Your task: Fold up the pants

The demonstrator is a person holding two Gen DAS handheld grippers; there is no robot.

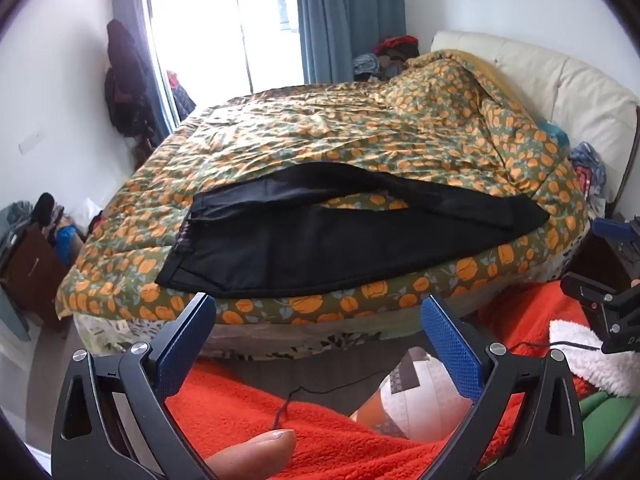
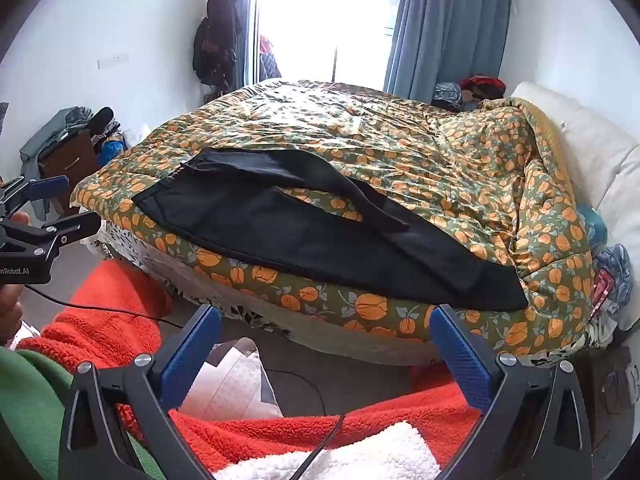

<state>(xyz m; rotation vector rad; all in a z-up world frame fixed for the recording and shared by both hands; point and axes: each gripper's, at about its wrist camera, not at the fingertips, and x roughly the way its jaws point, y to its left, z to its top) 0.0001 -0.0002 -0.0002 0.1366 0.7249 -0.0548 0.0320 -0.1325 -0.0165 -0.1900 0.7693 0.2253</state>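
Black pants (image 1: pixel 320 240) lie flat along the near edge of the bed, waistband to the left, legs running right with a gap of quilt between them; they also show in the right wrist view (image 2: pixel 320 232). My left gripper (image 1: pixel 318 308) is open and empty, held in front of the bed edge below the pants. My right gripper (image 2: pixel 326 318) is open and empty, also in front of the bed edge below the pants. The right gripper shows at the right edge of the left wrist view (image 1: pixel 600 256). The left gripper shows at the left edge of the right wrist view (image 2: pixel 60 204).
The bed carries a green quilt with orange flowers (image 1: pixel 360 128), bunched up at the cream headboard (image 1: pixel 560 80) on the right. An orange fleece garment (image 1: pixel 280 412) and cables lie close below the grippers. Clothes pile by the window and on a brown cabinet (image 2: pixel 72 160) at left.
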